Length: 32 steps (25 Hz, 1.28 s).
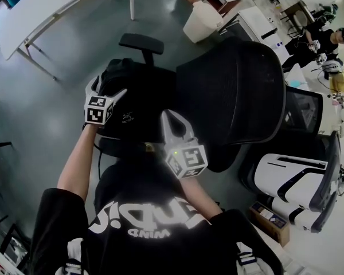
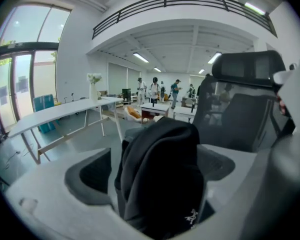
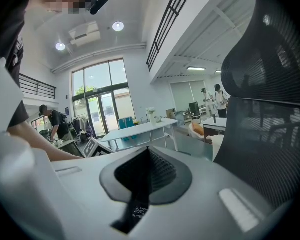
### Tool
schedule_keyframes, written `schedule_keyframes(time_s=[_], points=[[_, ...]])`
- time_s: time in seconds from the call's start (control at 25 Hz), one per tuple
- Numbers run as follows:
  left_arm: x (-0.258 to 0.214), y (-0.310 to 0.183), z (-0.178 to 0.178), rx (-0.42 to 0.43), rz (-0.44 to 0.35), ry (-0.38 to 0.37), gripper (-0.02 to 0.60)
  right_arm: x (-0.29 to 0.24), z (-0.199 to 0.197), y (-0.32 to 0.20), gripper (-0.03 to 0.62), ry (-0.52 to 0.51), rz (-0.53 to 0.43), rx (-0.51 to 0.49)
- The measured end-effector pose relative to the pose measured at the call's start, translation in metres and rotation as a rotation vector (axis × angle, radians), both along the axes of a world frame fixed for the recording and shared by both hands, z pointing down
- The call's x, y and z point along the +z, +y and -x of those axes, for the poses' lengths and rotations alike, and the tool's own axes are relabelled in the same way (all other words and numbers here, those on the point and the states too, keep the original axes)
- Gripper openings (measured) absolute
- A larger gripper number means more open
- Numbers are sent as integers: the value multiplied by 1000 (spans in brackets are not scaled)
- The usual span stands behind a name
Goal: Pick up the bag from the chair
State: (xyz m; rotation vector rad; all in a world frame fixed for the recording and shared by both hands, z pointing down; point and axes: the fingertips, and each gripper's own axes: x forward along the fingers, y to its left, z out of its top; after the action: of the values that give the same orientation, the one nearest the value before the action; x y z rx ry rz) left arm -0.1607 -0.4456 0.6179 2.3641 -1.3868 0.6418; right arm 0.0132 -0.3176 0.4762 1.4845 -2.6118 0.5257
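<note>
I see the bag (image 1: 135, 93) is black with a small white logo, its strap (image 3: 138, 204) black also. The chair (image 1: 235, 90) is black mesh. The left gripper (image 1: 109, 87) and right gripper (image 1: 175, 124) are white, with black-and-white square markers.

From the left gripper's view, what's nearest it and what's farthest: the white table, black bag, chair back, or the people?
1. black bag, between the open jaws of the left gripper.
2. chair back, on the right.
3. white table, off left.
4. people, far end of the room.
</note>
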Motion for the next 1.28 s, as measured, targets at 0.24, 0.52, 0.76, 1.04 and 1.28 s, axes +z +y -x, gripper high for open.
schedule_keyframes(time_s=[0.24,0.52,0.76,1.04,1.28], points=[[40,-23,-6,24,81,-23,529,11,-9,-4,2,4,32,10],[64,-30,-3,-17,146,-37,398,16,-15,-7,2,-3,68,26],[66,-20,-2,4,162,-61,131,18,-17,-7,2,0,73,34],[67,0,-17,17,207,8,54,24,-18,-3,2,-4,78,45],[46,12,-26,12,203,95,40,22,-20,-1,2,1,78,58]])
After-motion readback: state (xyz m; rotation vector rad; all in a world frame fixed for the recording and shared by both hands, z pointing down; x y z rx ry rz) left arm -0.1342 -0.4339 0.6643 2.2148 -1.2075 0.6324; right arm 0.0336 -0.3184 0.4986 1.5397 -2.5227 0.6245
